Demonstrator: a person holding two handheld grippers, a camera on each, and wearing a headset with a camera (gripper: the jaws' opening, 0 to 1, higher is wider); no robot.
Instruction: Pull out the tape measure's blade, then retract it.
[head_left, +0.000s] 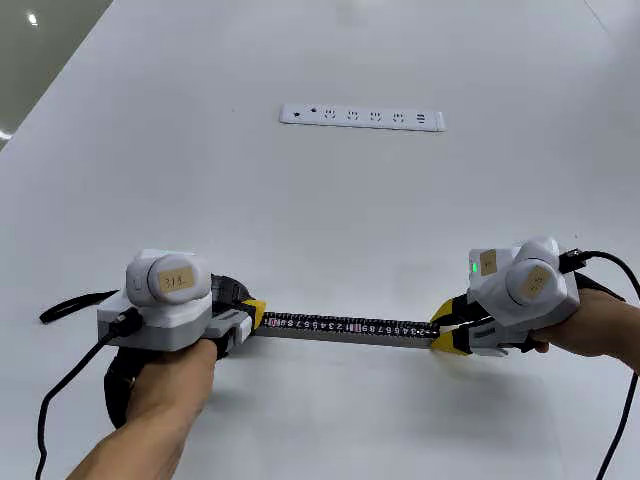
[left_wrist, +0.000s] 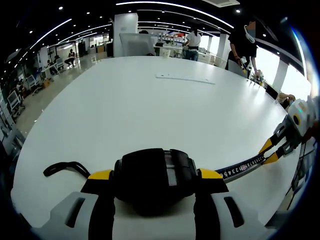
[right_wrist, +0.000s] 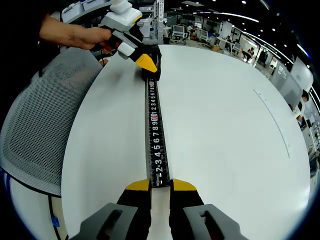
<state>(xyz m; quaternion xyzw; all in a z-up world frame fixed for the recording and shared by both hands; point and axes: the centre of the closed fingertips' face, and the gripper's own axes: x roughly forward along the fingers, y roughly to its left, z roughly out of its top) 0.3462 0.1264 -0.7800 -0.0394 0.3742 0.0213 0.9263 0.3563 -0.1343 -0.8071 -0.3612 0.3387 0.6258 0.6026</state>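
Blade (head_left: 350, 327) of dark metal printed with white numerals runs flat on the white surface (head_left: 300, 200), drawn out straight from one pair of jaws to the other. The left gripper (head_left: 252, 310) is clenched on the black, rounded tape measure (head_left: 232, 296); in the left gripper view its yellow-tipped jaws (left_wrist: 155, 175) press on either side of the case (left_wrist: 152, 172), which sits right between them. The blade (left_wrist: 242, 167) leaves the case past the right-hand jaw and reaches the right gripper (left_wrist: 272, 150) farther off.

In the right gripper view the right gripper (right_wrist: 160, 186) is closed on the free end of the blade (right_wrist: 156, 140), one yellow tip against each edge of the strip, and the numerals climb straight ahead of the jaws to the left gripper (right_wrist: 145, 62). In the head view the right gripper (head_left: 442, 327) grips that end in the same way.

A black wrist strap (left_wrist: 62, 169) lies on the surface just outside the left jaw. A long white power strip (head_left: 362, 117) lies well ahead of both pairs of jaws. A grey mesh chair back (right_wrist: 40, 130) stands off to the left of the right jaws, beyond the surface's edge.
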